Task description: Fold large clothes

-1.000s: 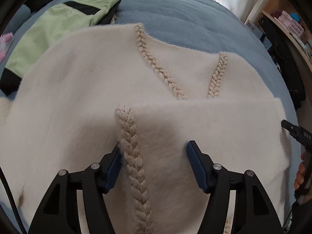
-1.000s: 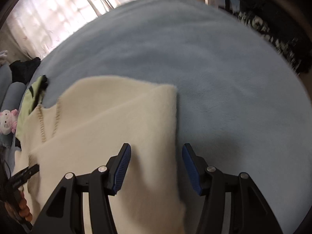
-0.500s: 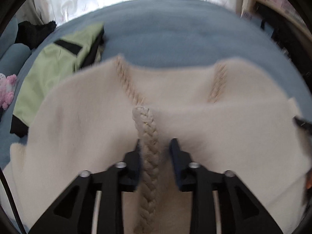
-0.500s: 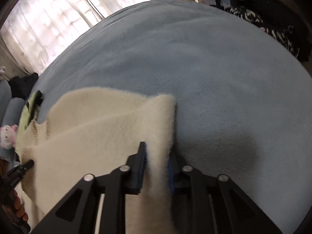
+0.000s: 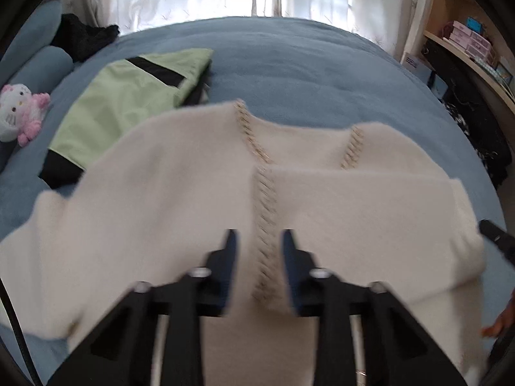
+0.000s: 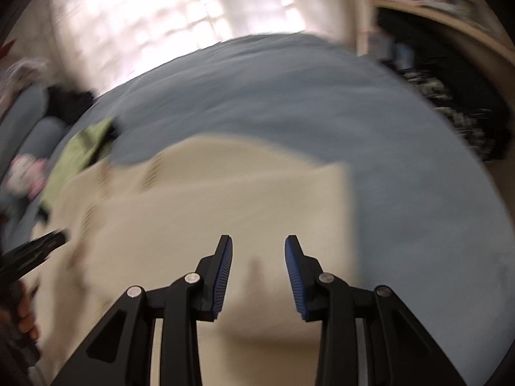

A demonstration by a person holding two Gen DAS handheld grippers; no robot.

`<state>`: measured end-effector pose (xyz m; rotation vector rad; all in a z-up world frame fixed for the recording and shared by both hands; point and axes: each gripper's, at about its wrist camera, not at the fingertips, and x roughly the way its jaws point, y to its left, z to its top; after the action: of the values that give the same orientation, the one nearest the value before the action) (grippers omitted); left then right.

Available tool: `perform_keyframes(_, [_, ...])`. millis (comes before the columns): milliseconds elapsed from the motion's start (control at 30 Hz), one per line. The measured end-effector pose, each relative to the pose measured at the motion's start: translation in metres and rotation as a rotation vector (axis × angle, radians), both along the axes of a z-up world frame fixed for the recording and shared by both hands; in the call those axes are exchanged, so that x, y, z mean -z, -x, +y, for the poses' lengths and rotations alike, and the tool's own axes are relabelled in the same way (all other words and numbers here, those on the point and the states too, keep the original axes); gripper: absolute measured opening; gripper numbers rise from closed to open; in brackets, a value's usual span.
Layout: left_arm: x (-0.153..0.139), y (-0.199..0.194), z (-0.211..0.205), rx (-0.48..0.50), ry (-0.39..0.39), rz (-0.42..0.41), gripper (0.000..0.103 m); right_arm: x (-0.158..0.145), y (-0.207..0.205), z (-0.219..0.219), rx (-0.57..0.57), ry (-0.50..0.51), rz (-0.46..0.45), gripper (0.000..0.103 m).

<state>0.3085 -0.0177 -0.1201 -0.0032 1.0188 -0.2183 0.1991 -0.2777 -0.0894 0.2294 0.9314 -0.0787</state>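
Observation:
A cream fuzzy sweater [image 5: 167,199] with gold braided trim [image 5: 265,222] lies on the blue bed, its lower part folded up over the front. My left gripper [image 5: 260,241] is open, its fingers either side of the braided trim, above the fabric. My right gripper [image 6: 258,246] is open above the folded part of the sweater [image 6: 225,199], near its right edge. The right wrist view is blurred by motion. Neither gripper holds fabric.
A folded green and black garment [image 5: 128,96] lies at the far left of the blue bedspread [image 5: 305,74]. A plush toy [image 5: 19,109] and dark clothing [image 5: 83,37] sit at the left. Shelves [image 5: 470,41] and dark items stand at the right. Curtained window behind.
Both grippers, open one second ago, closed on the sweater half a second ago and are now open again, pulled back and raised. The fold lies on the sweater front.

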Motion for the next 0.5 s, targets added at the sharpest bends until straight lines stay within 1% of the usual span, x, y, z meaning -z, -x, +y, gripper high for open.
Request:
perform_keyframes(33, [0.004, 0.004, -0.007, 0.009, 0.012, 0.006, 0.012, 0.005, 0.001, 0.018, -0.039, -0.010, 0.006, 0.034])
perform_keyframes(100, [0.012, 0.013, -0.021, 0.034, 0.018, 0.006, 0.012, 0.013, 0.001, 0.050, -0.101, 0.011, 0.028, 0.034])
perform_keyframes(167, [0.022, 0.022, -0.035, 0.059, -0.006, 0.016, 0.012, 0.026, 0.003, 0.075, -0.151, 0.034, 0.057, 0.034])
perform_keyframes(233, [0.033, 0.026, -0.047, 0.058, -0.051, 0.028, 0.012, 0.038, 0.004, 0.084, -0.166, 0.059, 0.093, 0.034])
perform_keyframes(267, [0.037, 0.026, -0.049, 0.051, -0.073, 0.023, 0.012, 0.044, 0.004, 0.083, -0.159, 0.087, 0.109, 0.034])
perform_keyframes(367, [0.041, 0.026, -0.043, 0.030, -0.116, 0.005, 0.013, 0.047, 0.011, 0.057, -0.098, 0.191, 0.095, 0.034])
perform_keyframes(433, [0.042, 0.022, -0.029, 0.023, -0.103, 0.017, 0.013, 0.047, 0.017, 0.022, -0.007, 0.265, 0.108, 0.034])
perform_keyframes(500, [0.043, 0.022, -0.021, 0.028, -0.068, 0.030, 0.011, 0.048, 0.024, -0.009, 0.055, 0.264, 0.116, 0.030])
